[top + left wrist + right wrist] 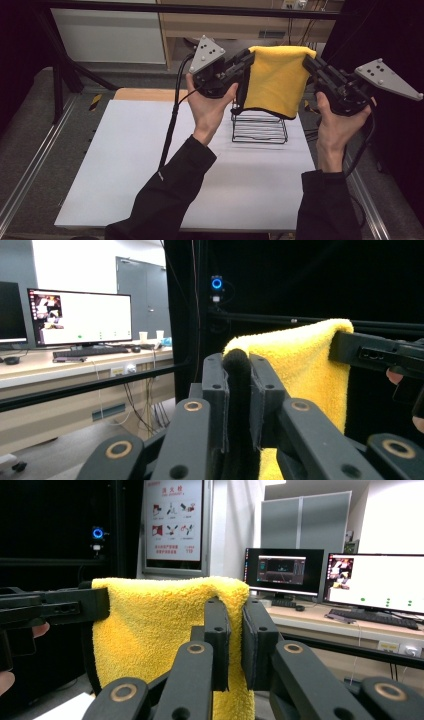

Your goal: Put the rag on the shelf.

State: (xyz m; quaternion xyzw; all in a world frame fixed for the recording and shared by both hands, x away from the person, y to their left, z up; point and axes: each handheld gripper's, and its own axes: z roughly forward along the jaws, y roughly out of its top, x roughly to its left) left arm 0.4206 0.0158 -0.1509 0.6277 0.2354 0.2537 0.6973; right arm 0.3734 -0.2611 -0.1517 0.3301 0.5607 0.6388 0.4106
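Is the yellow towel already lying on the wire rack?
No, the yellow towel hangs in the air between the left gripper and the right gripper, above the wire rack.

wire rack blocks the table's far middle (near half open)

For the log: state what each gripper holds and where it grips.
Both hold the yellow towel, folded and hanging above the wire rack: the left gripper pinches its top left corner, the right gripper its top right corner.

white-topped table, wooden edge at its far side, black wire rack standing on it
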